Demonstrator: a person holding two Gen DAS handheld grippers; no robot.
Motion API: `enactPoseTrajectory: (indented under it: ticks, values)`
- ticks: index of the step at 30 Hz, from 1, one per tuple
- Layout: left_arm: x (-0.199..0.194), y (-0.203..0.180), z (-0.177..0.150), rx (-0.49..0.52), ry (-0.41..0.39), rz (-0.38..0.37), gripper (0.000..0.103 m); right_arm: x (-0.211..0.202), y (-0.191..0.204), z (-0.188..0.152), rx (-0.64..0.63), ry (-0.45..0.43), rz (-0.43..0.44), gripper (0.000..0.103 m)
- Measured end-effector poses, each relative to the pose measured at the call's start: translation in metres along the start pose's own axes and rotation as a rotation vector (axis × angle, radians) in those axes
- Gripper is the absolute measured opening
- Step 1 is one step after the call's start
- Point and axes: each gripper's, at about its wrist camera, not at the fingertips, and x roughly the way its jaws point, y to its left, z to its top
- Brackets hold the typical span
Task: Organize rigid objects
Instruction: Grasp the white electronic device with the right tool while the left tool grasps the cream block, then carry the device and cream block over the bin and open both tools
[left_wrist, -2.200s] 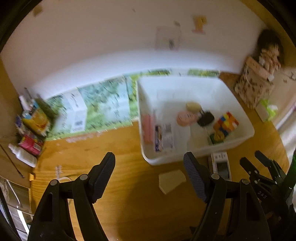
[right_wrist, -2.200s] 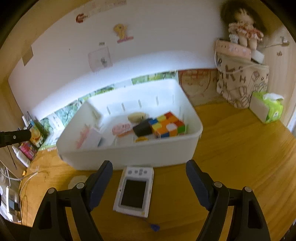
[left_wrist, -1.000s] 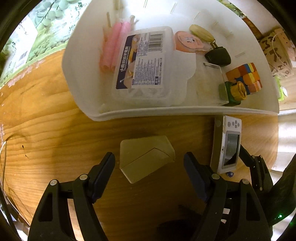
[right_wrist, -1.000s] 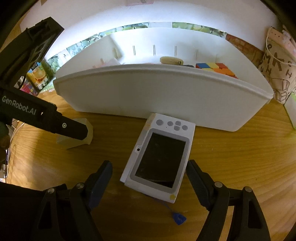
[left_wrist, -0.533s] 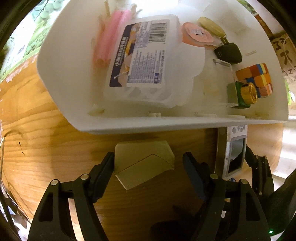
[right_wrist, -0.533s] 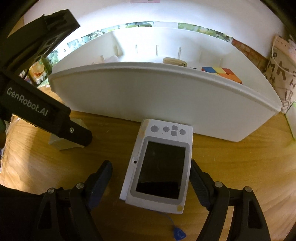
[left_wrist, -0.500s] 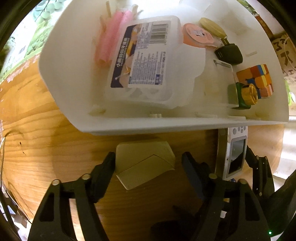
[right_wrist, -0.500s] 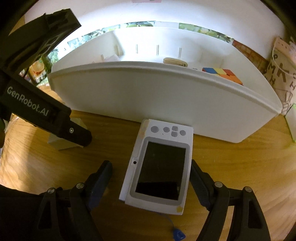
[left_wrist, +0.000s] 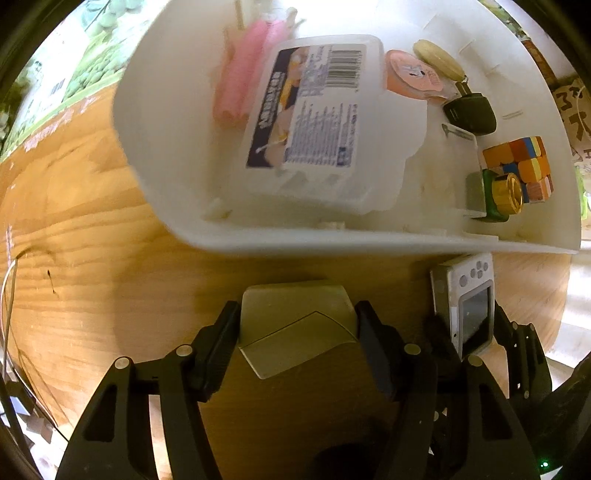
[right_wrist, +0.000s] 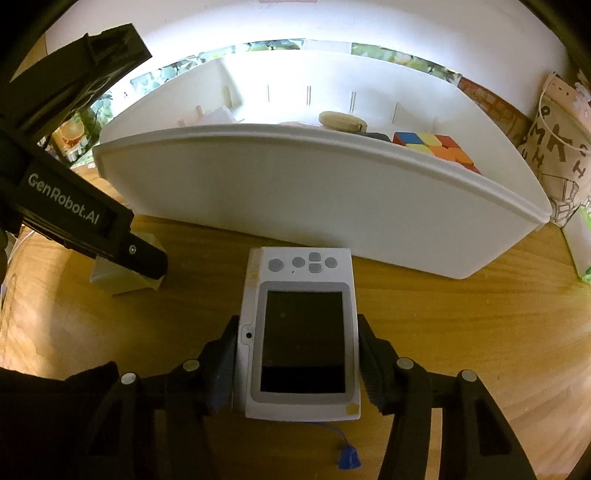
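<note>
Both grippers are engaged at once, each on one of the two items left outside the white bin (right_wrist: 295, 192), which I take as the landmark. Left gripper (left_wrist: 295, 334): fingers (left_wrist: 218, 343) pinching the sides of a pale beige angular block (left_wrist: 295, 325), which sits on the wooden counter (left_wrist: 92, 258) just in front of the bin's near wall; the pads bear on its two short flanks, probably because the sloped top face offers no flat purchase. Right gripper (right_wrist: 297, 363): fingers (right_wrist: 373, 369) closed against the long edges of a white handheld game console (right_wrist: 301, 332), screen up, button end pointing at the bin and close to its wall; gripping the edges keeps the pads off the screen. Whether either item is already lifted off the counter cannot be told. A small blue tab on a cord (right_wrist: 349, 459) trails from the console's near end. Inside the bin: a labelled clear plastic box (left_wrist: 314, 118), a pink bundle (left_wrist: 240, 81), a colour cube (left_wrist: 517, 162), a black key fob (left_wrist: 469, 114). Judgement: both pieces are bound for the bin, so each must clear the near wall; open floor remains in the middle of the bin, beyond the labelled box.
</note>
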Motion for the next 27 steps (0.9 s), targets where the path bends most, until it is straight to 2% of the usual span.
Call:
enactPoseTrajectory:
  ticks: [5,11,21,27]
  values:
    - [-0.003,0.012,-0.009,-0.025,-0.003,-0.011,0.066,-0.007,0.006,-0.004,-0.002,0.011,0.006,0.057]
    - [-0.012,0.023,-0.021,-0.039,-0.023,-0.032,0.066,-0.025,0.014,-0.006,-0.016,-0.015,0.014,0.057]
    - [-0.042,0.044,-0.043,-0.065,-0.112,-0.044,0.066,-0.066,0.019,-0.002,-0.069,-0.089,0.011,0.057]
    - [-0.071,0.061,-0.044,-0.086,-0.173,-0.038,0.066,-0.091,0.018,0.006,-0.089,-0.14,0.005,0.057]
